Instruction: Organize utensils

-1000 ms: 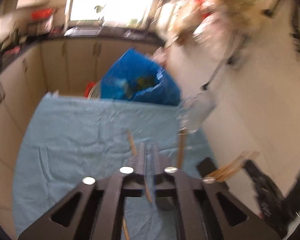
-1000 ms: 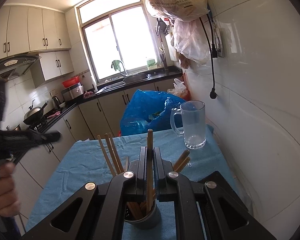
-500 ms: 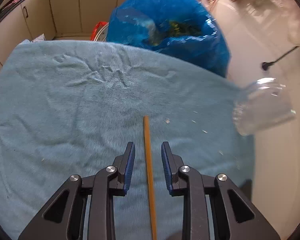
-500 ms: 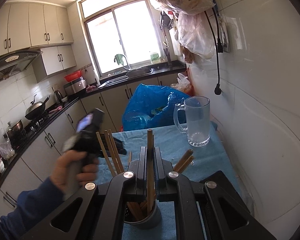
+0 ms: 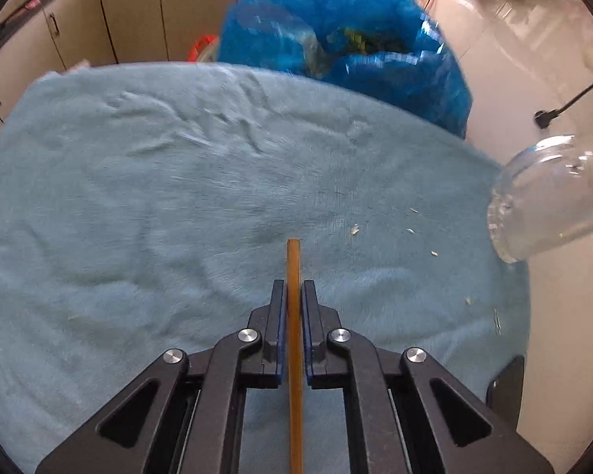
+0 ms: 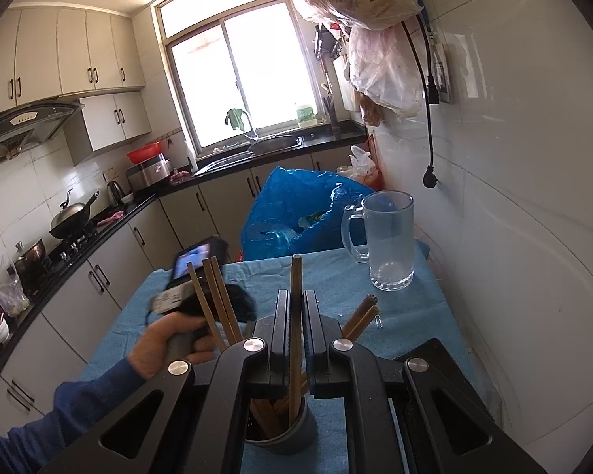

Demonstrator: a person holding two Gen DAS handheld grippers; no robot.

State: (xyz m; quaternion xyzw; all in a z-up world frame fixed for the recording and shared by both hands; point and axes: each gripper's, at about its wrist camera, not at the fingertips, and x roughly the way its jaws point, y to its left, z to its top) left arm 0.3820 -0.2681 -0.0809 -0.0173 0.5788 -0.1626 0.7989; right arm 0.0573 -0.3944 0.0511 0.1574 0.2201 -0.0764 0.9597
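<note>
On blue towel (image 5: 138,205) | L gripper (image 5: 294,300) jaws just closed, clamped on lone chopstick (image 5: 293,260), low for pickup | R gripper (image 6: 295,308) clamped on chopstick over grey cup (image 6: 292,434) w/ rest, steadying | glass mug (image 6: 389,245) clear, by wall.

The blue towel (image 5: 146,205) lies bare across its left and centre, giving open passage there. Along the right edge a glass mug (image 6: 387,237) stands near the white wall (image 6: 533,217). A blue plastic bag (image 5: 348,39) blocks the far edge. A grey holder (image 6: 284,434) of chopsticks (image 6: 217,300) occupies the near side.
</note>
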